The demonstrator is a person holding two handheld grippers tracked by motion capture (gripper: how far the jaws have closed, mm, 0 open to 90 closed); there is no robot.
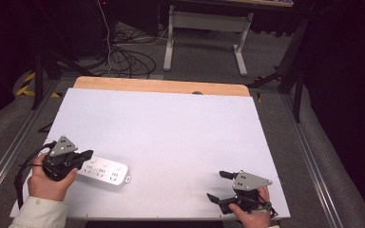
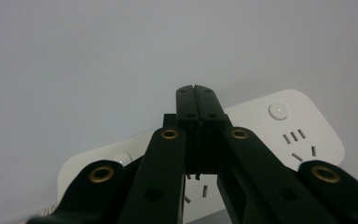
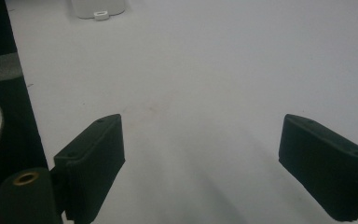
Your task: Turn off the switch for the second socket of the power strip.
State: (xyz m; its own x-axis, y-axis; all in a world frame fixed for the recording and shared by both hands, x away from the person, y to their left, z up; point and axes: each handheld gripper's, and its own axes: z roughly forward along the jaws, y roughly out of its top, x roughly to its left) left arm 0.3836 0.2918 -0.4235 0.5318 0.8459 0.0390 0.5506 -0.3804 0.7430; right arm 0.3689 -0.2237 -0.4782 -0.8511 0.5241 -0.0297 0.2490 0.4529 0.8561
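Power strip sits under left claw, jaws together w/ nothing between; right claw spread apart over bare table.

The left gripper rises from the bottom edge to the middle of the frame, its two black jaws pressed flat together with nothing between them, brass-ringed pivots showing on the arms below. Behind and under the jaws a white power strip lies slanted from the lower left to the right middle, with a round button and socket slots showing. The white tabletop covers the upper half.
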